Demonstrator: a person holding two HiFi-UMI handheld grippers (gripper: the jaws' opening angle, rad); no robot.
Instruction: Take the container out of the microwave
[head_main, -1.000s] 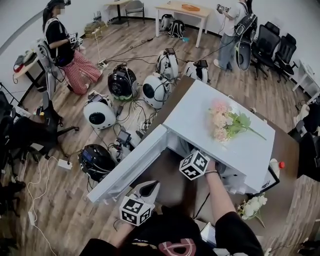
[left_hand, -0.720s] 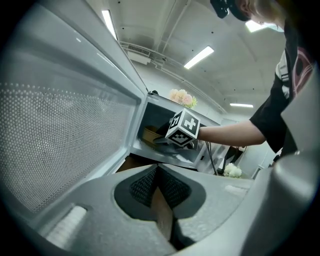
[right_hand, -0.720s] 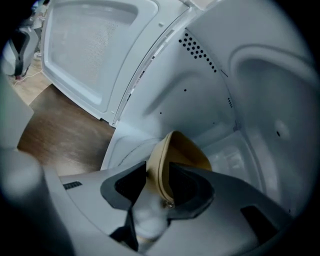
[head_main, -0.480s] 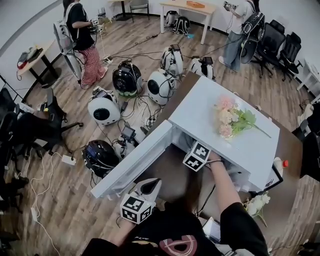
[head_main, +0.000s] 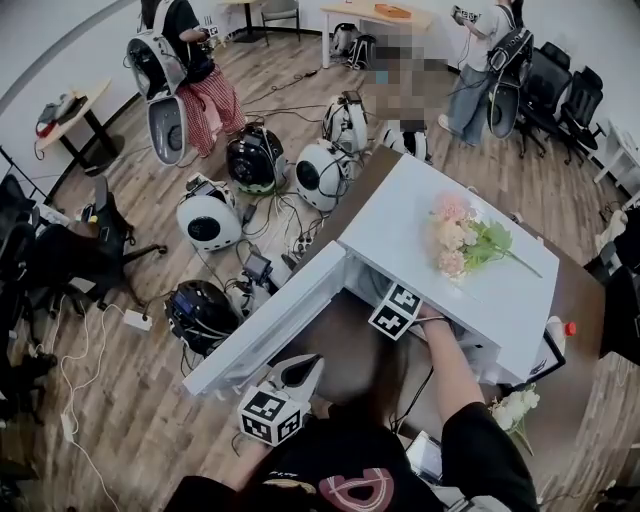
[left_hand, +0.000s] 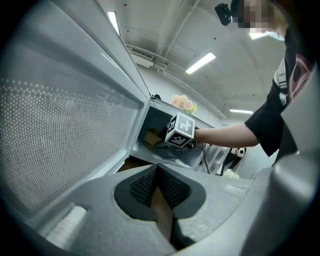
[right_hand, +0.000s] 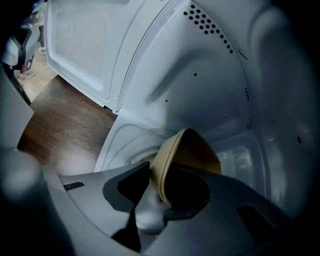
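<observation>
**Deep inside the microwave (head_main: 400, 215), right gripper (right_hand: 165, 187) closes round a tan container (right_hand: 187, 152)**

Only the right gripper view shows the meeting: the container's thin wall stands up between the two jaws, which are closing on it with dark space left beside the wall, so no firm pinch can be seen. White cavity walls curve round ahead of the gripper. From the head view none of this is visible. The microwave's roof, with a bunch of flowers (head_main: 455, 240) on it, covers the jaws and leaves only the marker cube (head_main: 395, 310) and the person's forearm showing at the opening.

The left gripper (left_hand: 156, 167) waits outside – its jaws pressed together with nothing between them – beside the swung-open door (head_main: 270, 325). Its own view adds the side angle: the door's perforated screen to its left, and ahead, the right gripper's cube and forearm reaching into the cavity.
</observation>
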